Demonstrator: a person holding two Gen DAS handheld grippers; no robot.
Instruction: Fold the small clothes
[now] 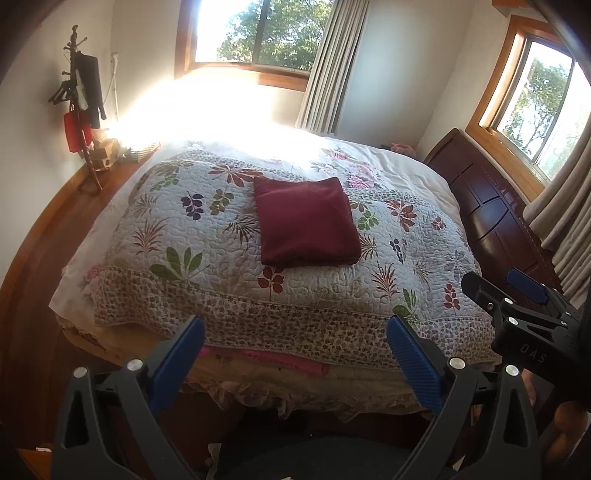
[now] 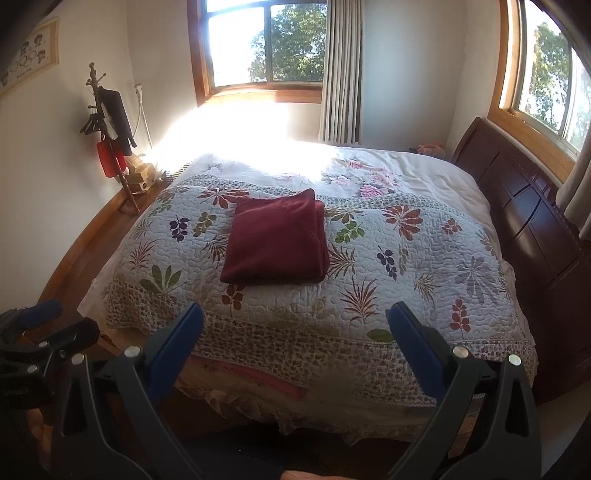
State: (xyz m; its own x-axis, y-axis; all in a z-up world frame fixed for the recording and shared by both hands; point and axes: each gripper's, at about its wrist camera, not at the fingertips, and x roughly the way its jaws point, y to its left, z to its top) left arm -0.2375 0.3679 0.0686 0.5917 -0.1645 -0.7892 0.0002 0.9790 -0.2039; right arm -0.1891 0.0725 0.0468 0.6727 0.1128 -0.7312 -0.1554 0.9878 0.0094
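In the left wrist view the left gripper [image 1: 295,328] is held back off the foot of the bed, its two blue fingers [image 1: 413,354] wide apart with nothing between them; the dark red garment [image 1: 306,221] lies well ahead of it on the floral quilt [image 1: 177,229], already a compact, roughly square packet with layered edges along its near side, and nothing touches it; the right gripper [image 1: 517,295] shows at the right edge, also clear of the bed, and its fingers look parted and empty; no other loose clothing is visible on the quilt in this view, though the far part of the bed is washed out by sunlight from the window [image 1: 258,33]; in the right wrist view the right gripper [image 2: 295,325] likewise hangs short of the quilt [image 2: 424,266] with its fingers spread and empty, the garment [image 2: 277,240] sits near the middle of the bed, its stacked folds showing at the right side, and the left gripper [image 2: 33,321] is low at the left edge, away from the cloth; judging by this, the folding of this piece looks finished and both tools are withdrawn, and whether more clothes wait out of frame cannot be told
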